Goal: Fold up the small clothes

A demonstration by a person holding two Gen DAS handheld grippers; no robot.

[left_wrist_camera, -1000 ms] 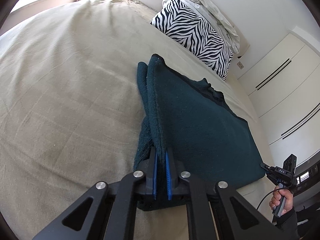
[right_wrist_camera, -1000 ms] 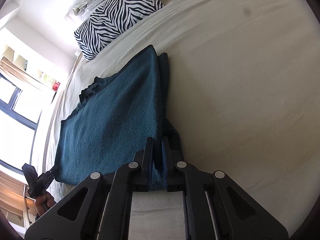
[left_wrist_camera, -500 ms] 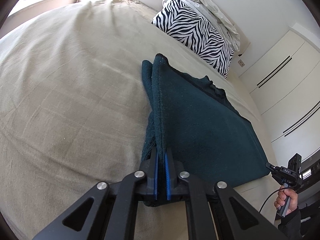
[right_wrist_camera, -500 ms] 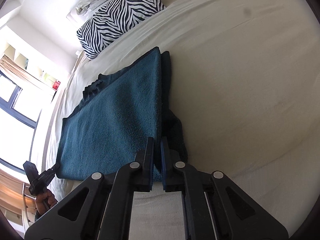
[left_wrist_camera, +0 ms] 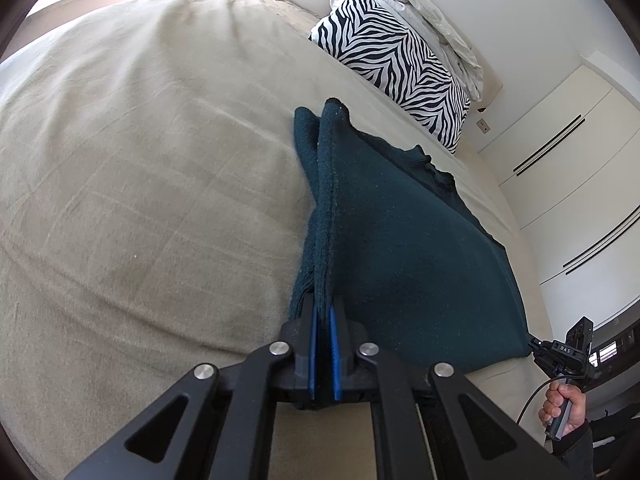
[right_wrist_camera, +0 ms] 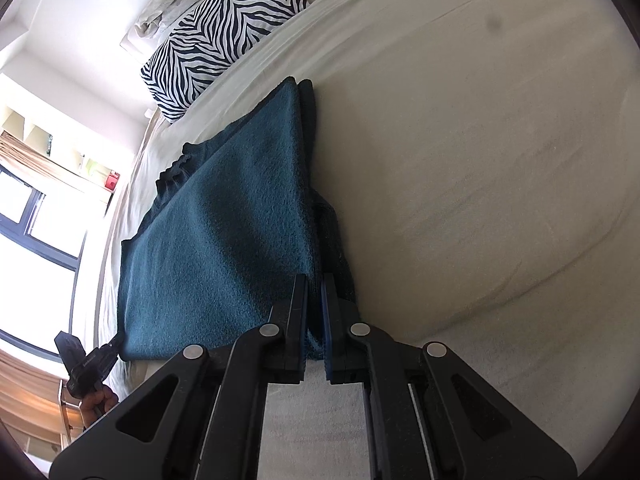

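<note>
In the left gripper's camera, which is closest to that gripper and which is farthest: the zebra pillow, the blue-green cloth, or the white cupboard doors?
1. The teal cloth: clamped right in the left gripper, at the picture's middle.
2. The zebra pillow: further up the bed, beyond the cloth's far end, upper right.
3. The white cupboard doors: past the bed's edge, along the right side.

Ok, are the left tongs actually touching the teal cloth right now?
Touching. The left wrist view shows the left tongs shut on the folded edge of the teal cloth, with fabric pinched between the blue pads and no gap.
</note>
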